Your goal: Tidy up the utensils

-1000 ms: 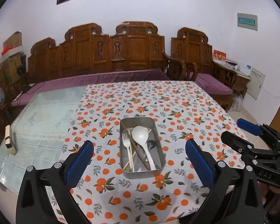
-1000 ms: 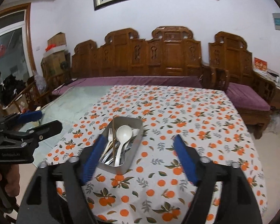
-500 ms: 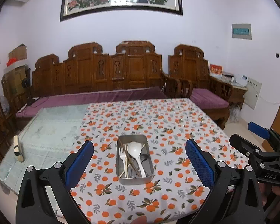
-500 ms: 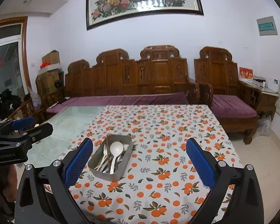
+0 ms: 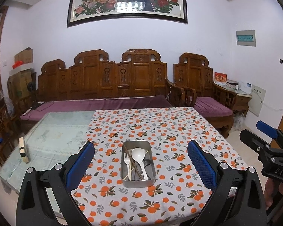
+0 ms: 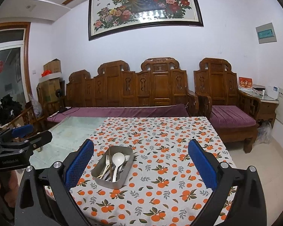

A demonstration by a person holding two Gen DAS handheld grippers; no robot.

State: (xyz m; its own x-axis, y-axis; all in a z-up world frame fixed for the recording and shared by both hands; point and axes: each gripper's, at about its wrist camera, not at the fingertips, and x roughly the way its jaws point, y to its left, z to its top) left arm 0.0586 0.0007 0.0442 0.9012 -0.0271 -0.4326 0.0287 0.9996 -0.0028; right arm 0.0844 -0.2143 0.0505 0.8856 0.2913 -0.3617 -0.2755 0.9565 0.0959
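A rectangular metal tin (image 5: 138, 183) stands on the orange-print tablecloth (image 5: 160, 131) near the table's front edge. It holds a white spoon (image 5: 139, 158), a pale fork (image 5: 126, 159), brown chopsticks (image 5: 131, 160) and dark metal utensils. It also shows in the right wrist view (image 6: 111, 183), with the spoon (image 6: 118, 160). My left gripper (image 5: 140, 164) is open and empty, held back from the table with the tin between its fingers in view. My right gripper (image 6: 141, 164) is open and empty, to the right of the tin.
The table's left part is bare glass (image 5: 62, 130) with a small wooden block (image 5: 23, 151) near its left edge. A carved wooden sofa (image 5: 107, 86) with purple cushions stands behind the table, an armchair (image 5: 203, 92) to the right.
Both grippers have pulled back and up from the table, so the tin looks smaller and farther. The right gripper's fingers have opened wider.
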